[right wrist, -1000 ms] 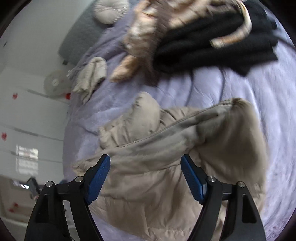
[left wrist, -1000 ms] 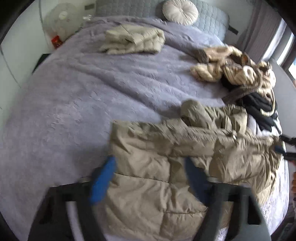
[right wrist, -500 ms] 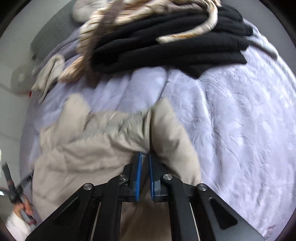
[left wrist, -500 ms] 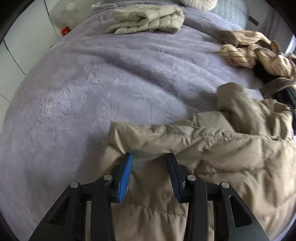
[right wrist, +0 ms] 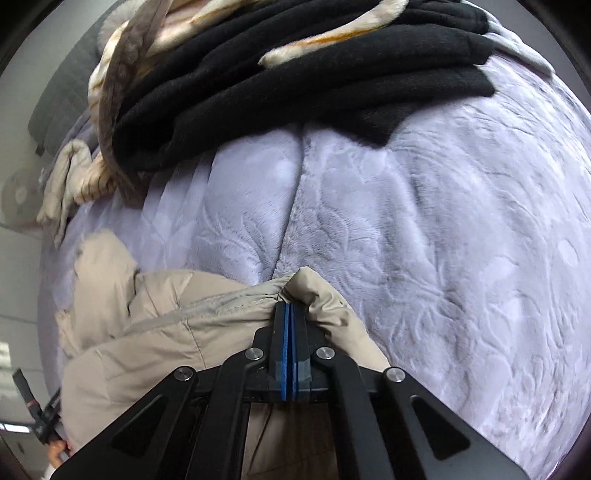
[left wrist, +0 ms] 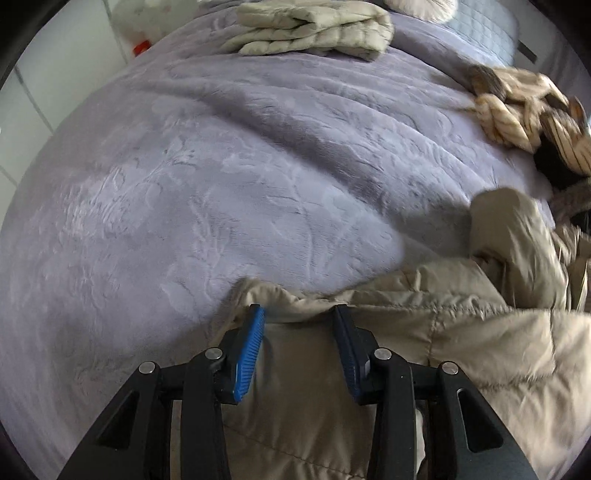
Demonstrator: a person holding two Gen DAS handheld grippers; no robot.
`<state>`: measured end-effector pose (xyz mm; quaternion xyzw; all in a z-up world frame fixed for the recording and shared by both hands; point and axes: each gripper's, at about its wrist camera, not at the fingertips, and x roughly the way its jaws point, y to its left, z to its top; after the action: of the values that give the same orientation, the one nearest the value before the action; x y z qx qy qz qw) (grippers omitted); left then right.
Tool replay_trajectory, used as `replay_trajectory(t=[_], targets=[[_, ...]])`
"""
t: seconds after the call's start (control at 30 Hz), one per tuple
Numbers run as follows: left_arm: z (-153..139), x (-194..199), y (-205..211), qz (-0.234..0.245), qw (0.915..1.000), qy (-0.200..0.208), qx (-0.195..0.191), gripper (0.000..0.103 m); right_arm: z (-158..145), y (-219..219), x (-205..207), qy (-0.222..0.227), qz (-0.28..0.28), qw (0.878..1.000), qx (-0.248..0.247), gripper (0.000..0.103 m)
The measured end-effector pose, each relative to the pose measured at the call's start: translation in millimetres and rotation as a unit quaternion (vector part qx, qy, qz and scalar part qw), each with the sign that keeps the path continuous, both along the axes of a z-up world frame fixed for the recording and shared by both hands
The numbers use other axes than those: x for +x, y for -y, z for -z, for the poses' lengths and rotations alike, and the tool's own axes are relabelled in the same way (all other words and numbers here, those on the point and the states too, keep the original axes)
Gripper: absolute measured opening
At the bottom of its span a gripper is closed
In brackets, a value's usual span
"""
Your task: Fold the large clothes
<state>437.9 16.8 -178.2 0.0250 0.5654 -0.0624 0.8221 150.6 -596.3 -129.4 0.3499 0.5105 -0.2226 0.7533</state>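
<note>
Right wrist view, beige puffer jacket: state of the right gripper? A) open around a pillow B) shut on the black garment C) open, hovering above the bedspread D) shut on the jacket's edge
D: the right gripper has its blue pads pressed together with a bunched edge of the beige quilted puffer jacket pinched at its tips, on the lavender embossed bedspread.

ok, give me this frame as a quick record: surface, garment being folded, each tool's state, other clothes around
surface: lilac bedspread
garment: beige puffer jacket, lying at the near edge of the bed
left tool: open, pads either side of the jacket's edge, not clamped
right tool: shut on a bunched jacket edge
folded item: beige quilted garment at the far end of the bed
unfolded pile: black garment with striped cream clothing on it
</note>
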Motion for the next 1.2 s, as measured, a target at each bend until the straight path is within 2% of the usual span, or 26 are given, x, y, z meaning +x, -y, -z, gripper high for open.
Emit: replay_trajectory(t=[0.17, 0.2, 0.27, 0.3, 0.33, 0.5, 0.57, 0.6, 0.63, 0.8, 0.9, 0.93, 1.07, 1.1, 1.13, 1.2], targets=[[-23.4, -4.6, -5.8, 0.000, 0.9999, 0.013, 0.011, 0.042, -31.6, -7.7, -14.0, 0.004, 0.000, 1.000, -0.030, 0.006], [-30.5, -9.4, -6.4, 0.006, 0.9997, 0.018, 0.016, 0.042, -37.4, -10.2, -18.7, 0.007, -0.005, 0.999, -0.032, 0.012], [-41.6, -18.7, -8.4, 0.015, 0.9996, 0.023, 0.012, 0.042, -50.2, -17.4, -28.2, 0.015, -0.015, 0.999, -0.036, 0.035], [-48.2, -25.1, -10.5, 0.020, 0.9995, 0.023, 0.007, 0.042, -58.3, -22.6, -34.0, 0.021, -0.020, 0.999, -0.039, 0.056], [-53.2, -30.3, -11.9, 0.023, 0.9994, 0.024, 0.002, 0.042, -66.0, -27.7, -41.0, 0.028, -0.021, 0.998, -0.046, 0.064], [-75.4, -63.0, -14.9, 0.043, 0.9986, 0.029, -0.007, 0.043, -89.1, -50.6, -62.9, 0.046, -0.029, 0.998, -0.039, 0.064], [-80.7, -74.7, -16.1, 0.049, 0.9983, 0.027, -0.017, 0.055, -93.7, -59.7, -70.9, 0.051, -0.034, 0.997, -0.038, 0.066], [-83.6, -81.5, -16.0, 0.052, 0.9980, 0.025, -0.027, 0.071, -95.8, -66.3, -75.0, 0.051, -0.037, 0.997, -0.040, 0.070], [-86.5, -88.1, -16.5, 0.054, 0.9976, 0.028, -0.033, 0.080, -98.4, -71.6, -80.9, 0.051, -0.040, 0.997, -0.039, 0.071], [-94.9, -121.1, -16.1, 0.071, 0.9963, 0.024, -0.040, 0.083, -97.4, -94.8, -95.6, 0.049, -0.044, 0.998, -0.018, 0.072], [-98.4, -137.0, -19.0, 0.075, 0.9958, 0.022, -0.047, 0.084, -98.9, -105.7, -108.7, 0.048, -0.041, 0.998, -0.011, 0.081], [-99.3, -141.7, -19.9, 0.075, 0.9959, 0.022, -0.047, 0.102, -98.7, -109.2, -112.6, 0.048, -0.042, 0.998, -0.005, 0.082], [-101.4, -161.5, -21.8, 0.081, 0.9954, 0.024, -0.046, 0.103, -97.0, -121.2, -123.6, 0.048, -0.041, 0.998, 0.010, 0.083], [-100.6, -166.1, -22.5, 0.084, 0.9951, 0.019, -0.048, 0.103, -97.2, -125.2, -126.7, 0.048, -0.041, 0.998, 0.012, 0.087], [-99.9, -169.7, -22.8, 0.086, 0.9950, 0.016, -0.049, 0.103, -96.8, -129.4, -130.0, 0.048, -0.040, 0.998, 0.017, 0.100], [-98.5, -178.1, -25.8, 0.090, 0.9945, 0.008, -0.053, 0.103, -96.6, -136.2, -135.7, 0.054, -0.036, 0.997, 0.029, 0.103]])
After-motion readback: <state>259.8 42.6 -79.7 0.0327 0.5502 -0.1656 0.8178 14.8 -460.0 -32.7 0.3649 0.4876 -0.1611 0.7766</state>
